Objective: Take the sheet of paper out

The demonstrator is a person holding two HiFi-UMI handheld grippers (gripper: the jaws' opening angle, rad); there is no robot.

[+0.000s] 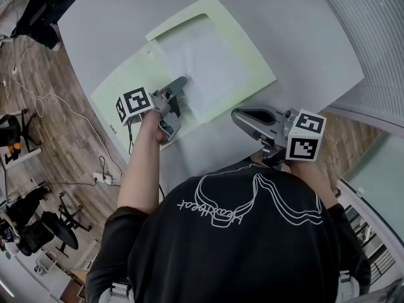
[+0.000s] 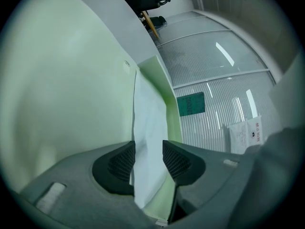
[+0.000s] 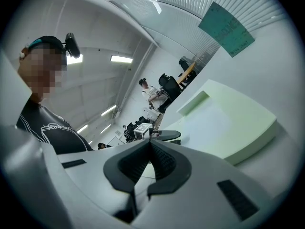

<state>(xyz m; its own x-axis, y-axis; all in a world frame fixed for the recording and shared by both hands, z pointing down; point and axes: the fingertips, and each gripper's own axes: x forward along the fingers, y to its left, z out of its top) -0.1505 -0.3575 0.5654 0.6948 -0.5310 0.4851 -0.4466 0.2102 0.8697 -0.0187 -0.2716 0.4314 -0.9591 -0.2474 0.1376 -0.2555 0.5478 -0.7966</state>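
Observation:
A pale green folder [image 1: 126, 84] lies open on the light grey table [image 1: 303, 49], with a white sheet of paper [image 1: 202, 62] in its pocket. My left gripper [image 1: 181, 83] rests on the folder's near side. In the left gripper view it [image 2: 147, 151] is open; the sheet's edge [image 2: 150, 123] stands between the pads, close to the left one and apart from the right one. My right gripper [image 1: 237, 115] hovers just off the folder's near right edge, pointing left. In the right gripper view its jaws [image 3: 150, 144] are shut with nothing in them, and the folder [image 3: 238, 123] lies ahead.
The table's rounded edge [image 1: 107, 131] runs close by on the left, above a wooden floor with cables [image 1: 95, 163] and chairs. A ribbed glass wall [image 1: 372, 17] borders the table on the right. People [image 3: 152, 94] sit far off across the room.

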